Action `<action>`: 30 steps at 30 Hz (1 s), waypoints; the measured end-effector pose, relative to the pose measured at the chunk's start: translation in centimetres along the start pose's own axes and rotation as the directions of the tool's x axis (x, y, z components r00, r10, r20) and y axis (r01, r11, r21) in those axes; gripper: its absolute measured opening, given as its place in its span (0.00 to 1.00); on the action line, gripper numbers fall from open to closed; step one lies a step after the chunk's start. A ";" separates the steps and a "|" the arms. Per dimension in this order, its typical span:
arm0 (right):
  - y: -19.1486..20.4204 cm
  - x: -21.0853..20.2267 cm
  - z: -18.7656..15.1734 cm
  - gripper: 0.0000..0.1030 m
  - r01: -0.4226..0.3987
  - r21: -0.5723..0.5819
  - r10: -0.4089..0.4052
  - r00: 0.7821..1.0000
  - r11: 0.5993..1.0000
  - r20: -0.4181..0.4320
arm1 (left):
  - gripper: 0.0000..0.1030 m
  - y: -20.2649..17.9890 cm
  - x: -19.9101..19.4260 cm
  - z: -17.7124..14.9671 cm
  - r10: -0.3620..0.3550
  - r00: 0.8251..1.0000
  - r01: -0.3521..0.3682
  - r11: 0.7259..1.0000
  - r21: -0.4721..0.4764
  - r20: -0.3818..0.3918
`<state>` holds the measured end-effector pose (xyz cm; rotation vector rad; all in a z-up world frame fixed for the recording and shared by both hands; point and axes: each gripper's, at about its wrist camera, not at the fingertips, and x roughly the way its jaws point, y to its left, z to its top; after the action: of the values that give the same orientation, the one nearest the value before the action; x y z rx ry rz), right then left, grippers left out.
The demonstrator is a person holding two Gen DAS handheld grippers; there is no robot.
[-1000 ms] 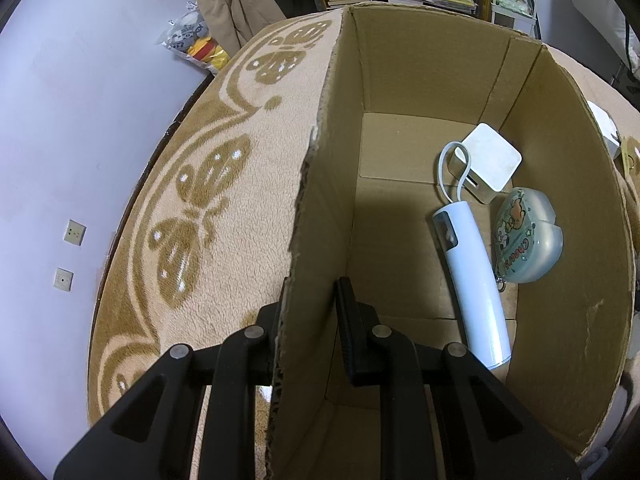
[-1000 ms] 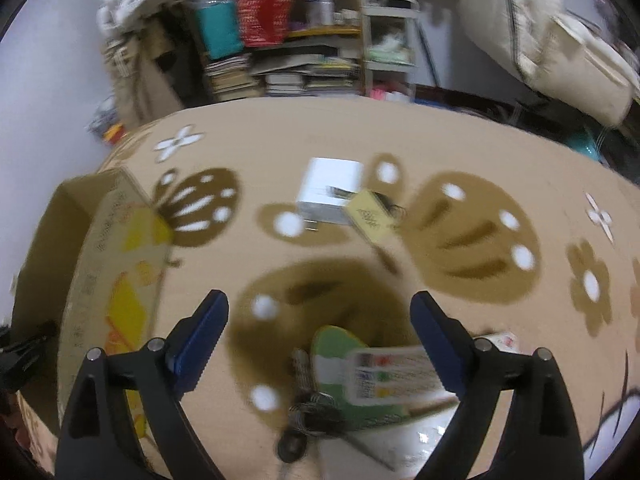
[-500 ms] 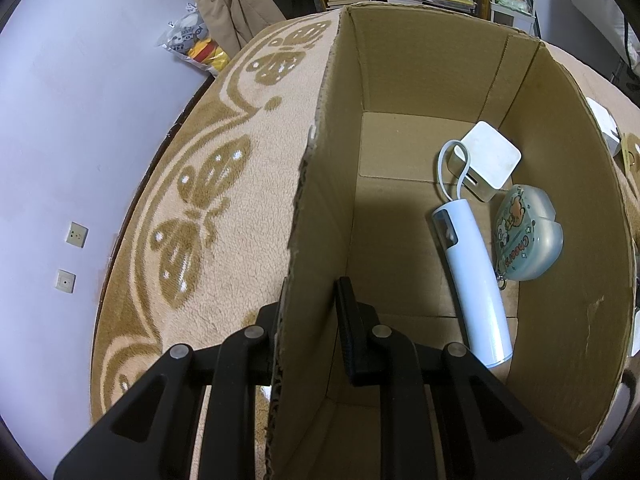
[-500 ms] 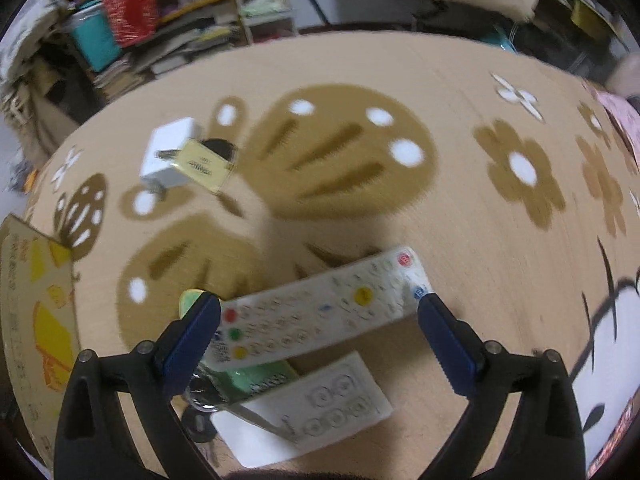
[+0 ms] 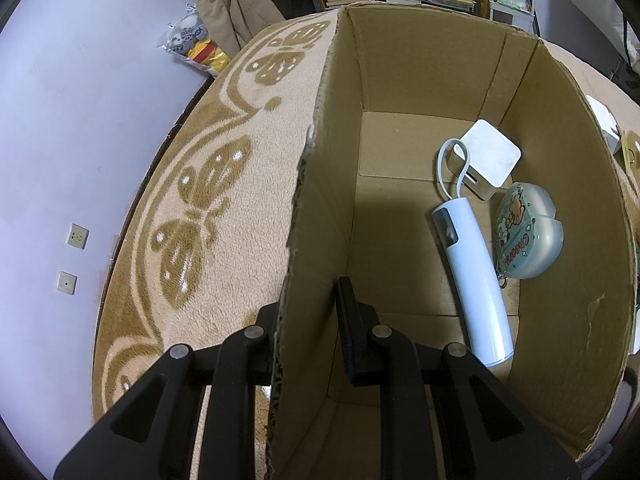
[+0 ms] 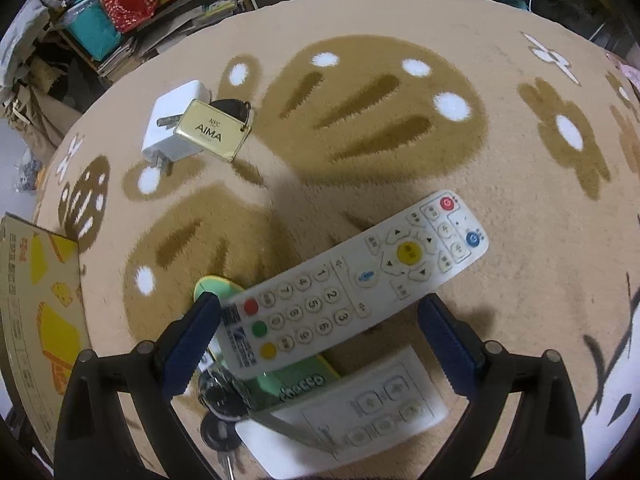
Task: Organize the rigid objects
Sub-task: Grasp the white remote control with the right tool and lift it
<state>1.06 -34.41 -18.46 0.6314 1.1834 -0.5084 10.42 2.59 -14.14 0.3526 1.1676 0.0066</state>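
Note:
My left gripper [image 5: 310,322] is shut on the left wall of an open cardboard box [image 5: 320,184]. Inside the box lie a white tube-shaped device [image 5: 472,276], a white square adapter [image 5: 490,154] and a translucent cartoon case [image 5: 528,236]. My right gripper [image 6: 320,340] is open, its blue pads on either side of a white remote control [image 6: 352,284] on the carpet. The remote rests on a green item [image 6: 280,376]. A smaller white remote [image 6: 360,408] and keys [image 6: 224,400] lie under the gripper. Farther off are a white plug adapter [image 6: 172,124] and a gold AIMA key tag [image 6: 212,130].
The box's printed outer wall [image 6: 36,300] stands at the left of the right wrist view. A beige patterned carpet [image 6: 400,120] covers the floor. Shelves with books and bins [image 6: 116,12] stand behind; a bag of plush toys [image 5: 196,44] leans by the wall.
My right gripper has moved down and closer over the white remote, which now sits between its pads. The left gripper and the box have not moved.

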 end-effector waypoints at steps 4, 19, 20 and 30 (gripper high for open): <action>0.1 0.9 0.7 1.00 0.018 0.019 -0.018 0.999 1.000 0.029 | 0.18 0.0 0.0 0.0 0.001 1.000 -0.001 1.000 0.001 0.000; 2.1 -0.2 1.2 0.43 0.004 -0.080 0.005 0.994 0.997 0.113 | 0.18 0.0 0.0 0.0 0.000 1.000 0.000 1.000 0.000 0.000; 2.2 -0.3 1.2 0.43 -0.008 -0.084 0.018 0.993 0.996 0.118 | 0.18 -0.1 0.0 0.0 0.001 1.000 -0.001 1.000 0.001 0.000; 5.6 -2.1 0.8 0.43 -0.053 -0.192 0.085 0.983 0.980 0.164 | 0.18 -0.1 0.0 0.0 0.002 1.000 -0.002 1.000 0.000 0.000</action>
<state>4.71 -30.84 -15.23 0.4563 1.0287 -0.3789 10.42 2.52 -14.14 0.3535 1.1677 0.0083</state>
